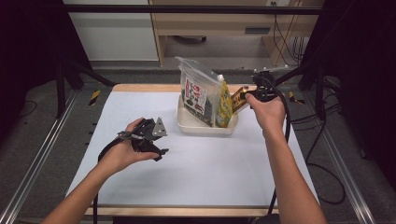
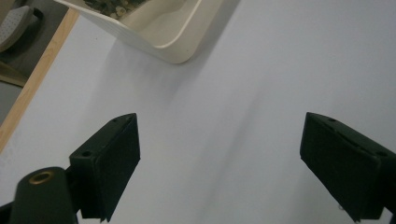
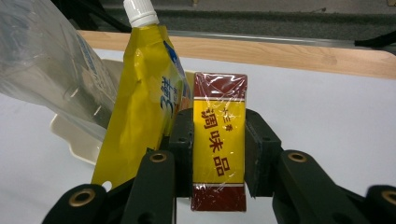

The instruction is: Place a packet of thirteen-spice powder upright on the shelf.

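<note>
White sheeting covers the wooden work table (image 1: 196, 172), framed by dark curtains and metal rails, where a person packs grocery items into a cream plastic tub (image 1: 205, 127) near the far edge. Already standing in the tub, a clear zip bag with a printed label (image 1: 198, 91) leans against a yellow spouted pouch with a white screw cap (image 3: 140, 112), each propping the other upright and leaving room at the tub's right end. The right gripper (image 3: 218, 154) is clamped on a cellophane-wrapped seasoning box (image 3: 219, 144), red at both ends and yellow in the middle with red characters; its jaws press the box's two narrow sides near the middle, which appears to keep it upright and steady. In the high view that box (image 1: 238, 99) is carried at the tub's right rim, just beside the pouch, apparently so that it can slot in alongside the other packages; whether it touches the pouch cannot be told. The left gripper (image 1: 148, 135) rests low over the bare sheet, near the tub's front-left corner and apart from it, with jaws spread wide and nothing between them, seemingly held clear while the other hand works. Its own view looks across the white surface to a rounded corner of the tub (image 2: 173, 44).
</note>
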The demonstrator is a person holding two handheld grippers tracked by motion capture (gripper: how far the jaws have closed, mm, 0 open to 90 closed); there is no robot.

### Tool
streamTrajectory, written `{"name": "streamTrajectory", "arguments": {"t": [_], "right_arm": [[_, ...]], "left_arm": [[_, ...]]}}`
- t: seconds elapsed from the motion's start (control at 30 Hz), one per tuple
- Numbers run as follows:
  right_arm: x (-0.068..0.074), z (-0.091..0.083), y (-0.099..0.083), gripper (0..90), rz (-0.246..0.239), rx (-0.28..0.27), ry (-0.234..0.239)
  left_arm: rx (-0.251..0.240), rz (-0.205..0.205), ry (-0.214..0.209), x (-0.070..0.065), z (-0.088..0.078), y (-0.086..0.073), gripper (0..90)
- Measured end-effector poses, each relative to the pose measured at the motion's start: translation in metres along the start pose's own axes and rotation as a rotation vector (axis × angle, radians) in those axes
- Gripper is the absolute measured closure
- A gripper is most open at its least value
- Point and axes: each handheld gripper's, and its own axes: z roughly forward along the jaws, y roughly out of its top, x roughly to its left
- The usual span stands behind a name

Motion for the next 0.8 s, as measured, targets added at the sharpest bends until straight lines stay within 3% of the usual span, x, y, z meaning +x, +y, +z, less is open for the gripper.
{"name": "streamTrajectory", "arguments": {"t": [0.23,0.8], "right_arm": [[0.005,0.008,0.0,68.9,-0.012,0.009,-0.046],[0.016,0.031,-0.005,68.8,0.013,0.048,-0.126]], "left_arm": [[-0.002,-0.001,-0.002,-0.001,0.001,-0.001,11.9],[0.003,-0.006,-0.012,-0.003,0.005,-0.007,11.9]]}}
